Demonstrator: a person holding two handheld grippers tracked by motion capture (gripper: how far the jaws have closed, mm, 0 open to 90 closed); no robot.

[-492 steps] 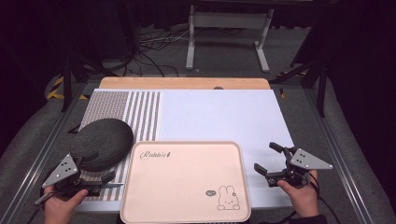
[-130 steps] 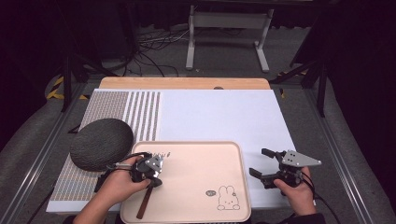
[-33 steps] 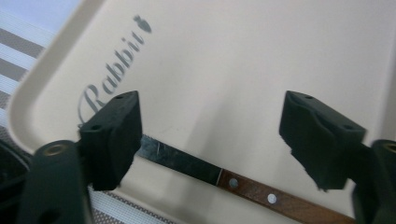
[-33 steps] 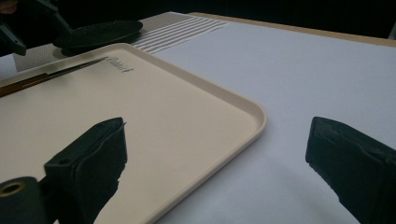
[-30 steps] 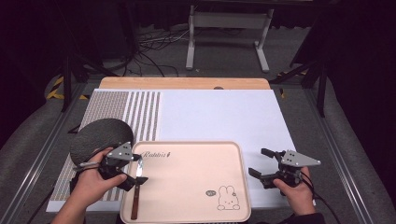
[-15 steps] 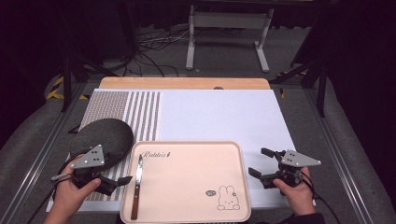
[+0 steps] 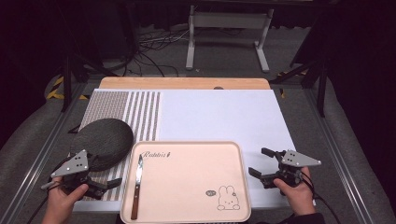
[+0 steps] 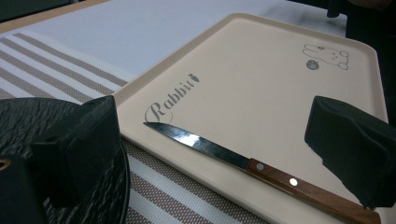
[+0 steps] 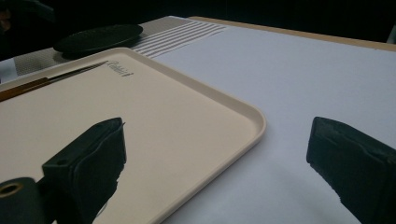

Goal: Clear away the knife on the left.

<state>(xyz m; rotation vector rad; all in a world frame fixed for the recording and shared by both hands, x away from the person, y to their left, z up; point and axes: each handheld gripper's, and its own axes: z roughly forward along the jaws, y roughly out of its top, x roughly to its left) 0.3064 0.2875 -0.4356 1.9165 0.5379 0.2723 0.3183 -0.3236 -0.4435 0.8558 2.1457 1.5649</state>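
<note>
A beige tray [image 7: 196, 177] with a rabbit print lies at the table's near edge. A wood-handled knife [image 7: 136, 186] rests along its left side, blade pointing away from me. In the left gripper view the knife [image 8: 219, 151] lies flat on the tray [image 8: 261, 93] between and beyond the jaws. My left gripper [image 7: 105, 173] stands open just left of the tray, over a dark round mat [image 7: 102, 142], holding nothing. My right gripper [image 7: 259, 162] is open at the tray's right edge, above the white sheet. Its own view shows the tray corner [image 9: 140, 116] between its spread jaws.
A white sheet [image 7: 219, 116] covers most of the table, and a striped placemat [image 7: 140, 112] lies at the left under the round mat. A wooden strip [image 7: 187, 83] runs along the far edge. Beyond the table stand a metal frame [image 7: 229, 28] and loose cables.
My left gripper let go of the knife, which now lies on the tray, and drew back left and toward me off the tray. The right gripper has not moved.
</note>
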